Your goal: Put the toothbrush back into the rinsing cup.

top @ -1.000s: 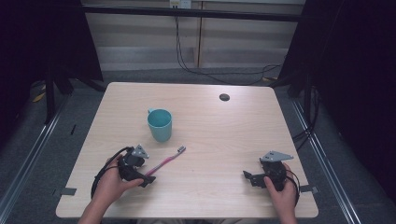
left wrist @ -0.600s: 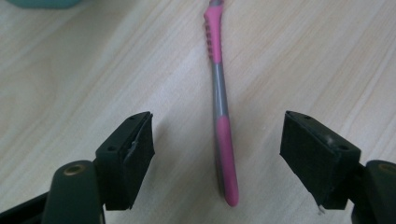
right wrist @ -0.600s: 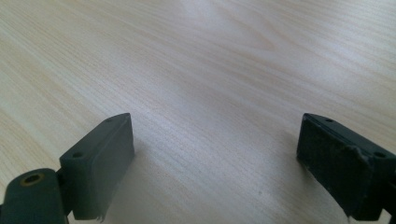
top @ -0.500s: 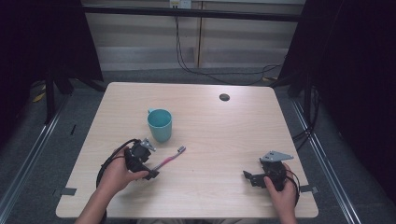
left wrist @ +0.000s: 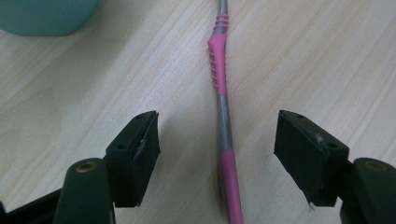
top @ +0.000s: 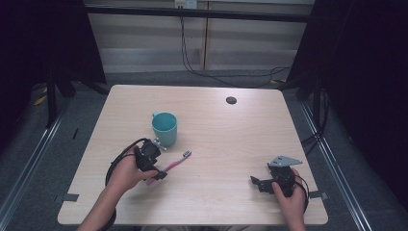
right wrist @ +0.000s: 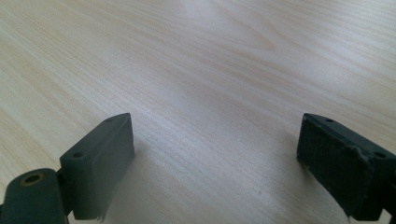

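Between the closing, still-apart fingers (left wrist: 135, 158) of the left gripper (left wrist: 217, 154) lies a pink toothbrush (left wrist: 223, 135), untouched; right gripper (right wrist: 215, 158) fingers stand apart over bare surface (right wrist: 210, 70).

A pink and grey toothbrush (top: 172, 165) is seen lying flat on the light wooden bench, left of centre in the lower half of the high view, set on a slant with its bristled head toward the upper right. In the left gripper view the toothbrush (left wrist: 223, 116) is shown running from bottom centre up to the top edge, its ribbed pink grip uppermost, a grey stretch below, then pink again
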`<state>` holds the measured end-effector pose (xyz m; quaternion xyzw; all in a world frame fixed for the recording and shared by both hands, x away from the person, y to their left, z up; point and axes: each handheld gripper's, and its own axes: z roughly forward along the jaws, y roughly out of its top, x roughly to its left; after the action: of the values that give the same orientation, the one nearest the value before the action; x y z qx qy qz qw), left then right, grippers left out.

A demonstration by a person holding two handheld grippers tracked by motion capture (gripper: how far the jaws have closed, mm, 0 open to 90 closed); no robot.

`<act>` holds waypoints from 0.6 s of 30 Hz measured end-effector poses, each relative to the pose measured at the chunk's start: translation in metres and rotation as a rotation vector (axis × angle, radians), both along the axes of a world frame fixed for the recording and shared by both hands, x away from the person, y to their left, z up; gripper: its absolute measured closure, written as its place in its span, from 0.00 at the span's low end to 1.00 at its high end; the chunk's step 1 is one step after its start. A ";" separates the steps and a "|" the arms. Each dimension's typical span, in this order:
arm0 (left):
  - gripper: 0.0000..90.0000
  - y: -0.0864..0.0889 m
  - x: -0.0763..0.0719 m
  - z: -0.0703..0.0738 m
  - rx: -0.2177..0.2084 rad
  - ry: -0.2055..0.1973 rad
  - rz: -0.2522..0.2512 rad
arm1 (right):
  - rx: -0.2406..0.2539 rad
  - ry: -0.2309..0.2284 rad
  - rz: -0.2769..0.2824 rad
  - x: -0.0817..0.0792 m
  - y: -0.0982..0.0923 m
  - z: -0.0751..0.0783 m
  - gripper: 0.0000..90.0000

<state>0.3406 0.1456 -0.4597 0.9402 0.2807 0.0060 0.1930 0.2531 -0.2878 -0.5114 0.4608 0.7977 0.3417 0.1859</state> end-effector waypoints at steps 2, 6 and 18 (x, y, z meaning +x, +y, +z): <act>0.35 -0.002 0.002 0.000 0.006 0.002 -0.004 | 0.000 0.000 0.000 0.000 0.000 0.000 0.12; 0.37 -0.006 0.006 0.000 0.015 0.010 -0.008 | 0.000 0.000 0.000 0.000 0.000 0.000 0.12; 0.46 -0.022 0.017 0.000 0.040 0.027 -0.030 | 0.000 0.000 0.000 0.000 0.000 0.000 0.12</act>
<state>0.3576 0.1236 -0.4593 0.9480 0.2688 -0.0042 0.1704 0.2531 -0.2878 -0.5114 0.4608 0.7977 0.3418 0.1858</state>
